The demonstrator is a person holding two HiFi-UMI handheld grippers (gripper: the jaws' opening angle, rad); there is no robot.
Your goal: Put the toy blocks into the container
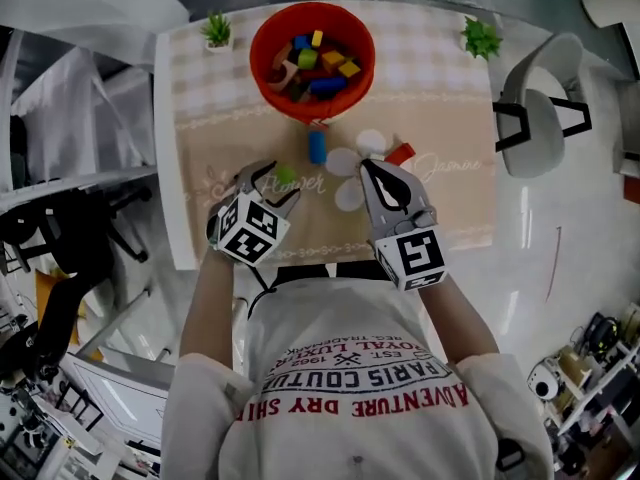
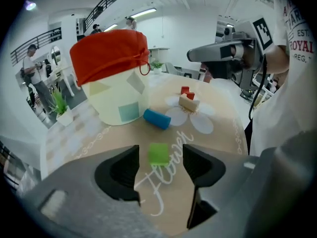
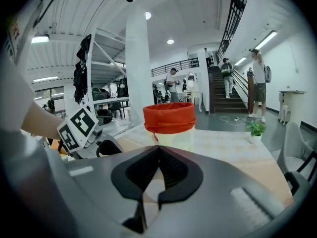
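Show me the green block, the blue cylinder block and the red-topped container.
green block [image 2: 158, 153], left gripper view, middle of its top face
blue cylinder block [image 2: 157, 118], left gripper view, middle of its side
red-topped container [image 2: 110, 56], left gripper view, on its red cuff

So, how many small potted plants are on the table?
2. One plant stands at the far left corner, left of the container. The other plant stands at the far right corner. None seems hidden.
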